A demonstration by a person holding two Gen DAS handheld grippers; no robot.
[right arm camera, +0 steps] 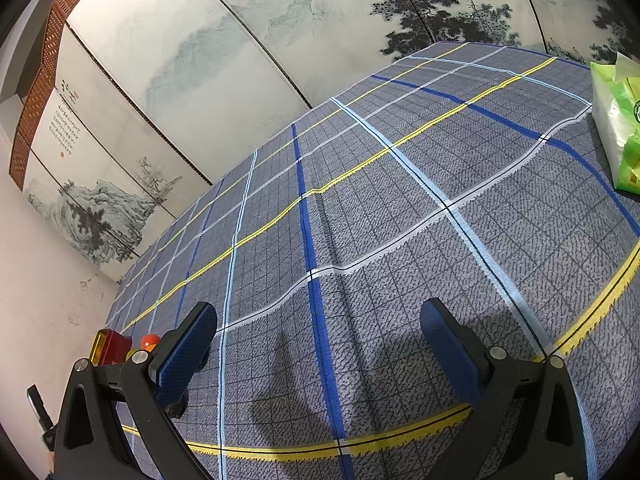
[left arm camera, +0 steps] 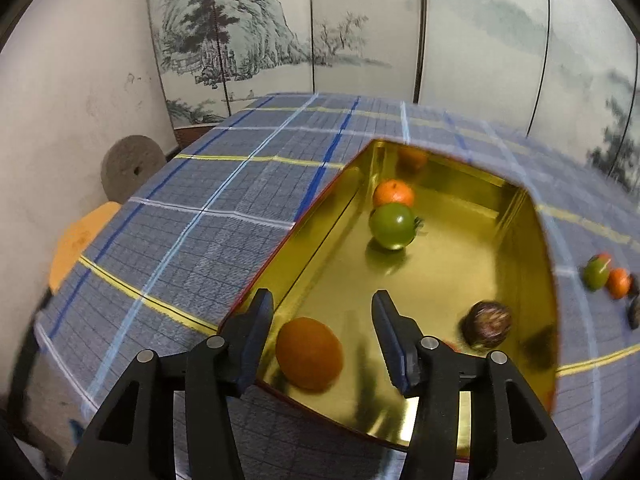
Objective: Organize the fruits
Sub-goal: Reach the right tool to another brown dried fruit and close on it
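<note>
Partway, I judge. Left gripper (left arm camera: 322,330) wide open, empty, above shiny gold tin tray (left arm camera: 440,280) holding four fruits; dull orange fruit (left arm camera: 309,353) between its fingers. Small fruit cluster (left arm camera: 610,278) far right on plaid-cloth tabletop (left arm camera: 180,240). Right gripper (right arm camera: 320,350) open, empty.

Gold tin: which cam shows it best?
Left wrist. The gold tin fills the frame, open, fruit inside, left gripper open over it. Right wrist catches only a red-and-gold corner behind its own finger.
</note>
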